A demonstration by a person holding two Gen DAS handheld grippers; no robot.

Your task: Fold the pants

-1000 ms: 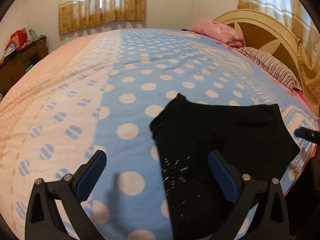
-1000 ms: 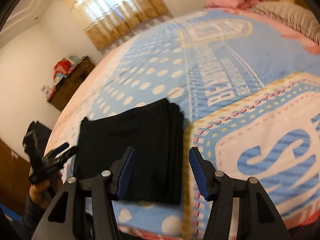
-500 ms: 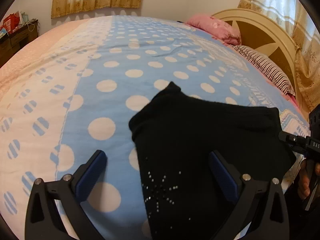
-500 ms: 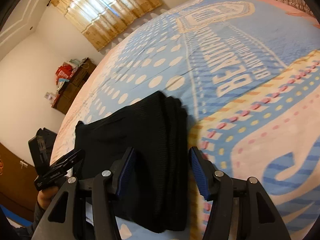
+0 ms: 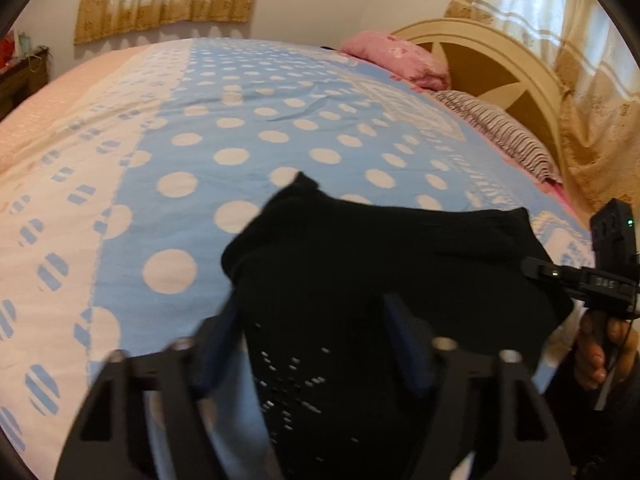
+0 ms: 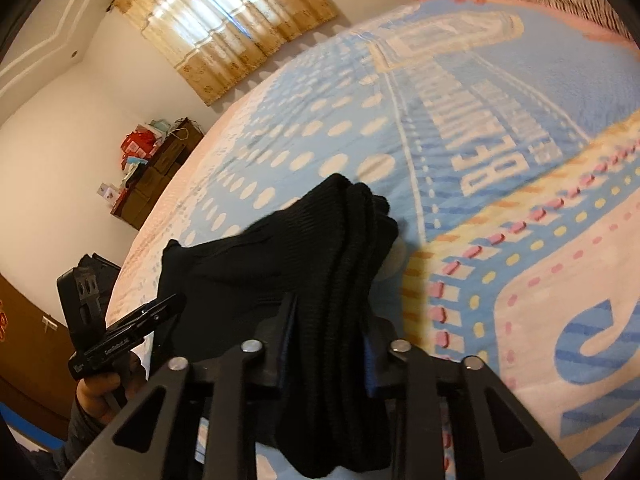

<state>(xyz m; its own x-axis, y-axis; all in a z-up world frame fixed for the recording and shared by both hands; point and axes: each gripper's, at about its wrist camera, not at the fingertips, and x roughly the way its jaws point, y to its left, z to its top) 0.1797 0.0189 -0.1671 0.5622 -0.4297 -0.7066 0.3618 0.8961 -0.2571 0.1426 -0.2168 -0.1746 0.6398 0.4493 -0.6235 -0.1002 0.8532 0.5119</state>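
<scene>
The black pants (image 5: 360, 272) are folded into a thick bundle near the front edge of the bed; small white studs show on the near part. In the left wrist view my left gripper (image 5: 316, 336) is closed in on the bundle's left end, its blue pads against the cloth. In the right wrist view the stacked folds of the pants (image 6: 344, 264) run between the fingers of my right gripper (image 6: 328, 344), which is shut on them. The right gripper also shows in the left wrist view (image 5: 588, 280), and the left gripper in the right wrist view (image 6: 132, 328).
The bed has a blue polka-dot and pink cover (image 5: 240, 128) with lettering (image 6: 500, 148). A pink pillow (image 5: 396, 60), a striped pillow (image 5: 504, 136) and a cream headboard (image 5: 500, 60) lie at the far right. A dark cabinet with clutter (image 6: 156, 168) stands by the wall.
Both grippers were open a second ago. They moved forward onto the folded pants and closed on the two ends; the bundle is bunched and slightly lifted.
</scene>
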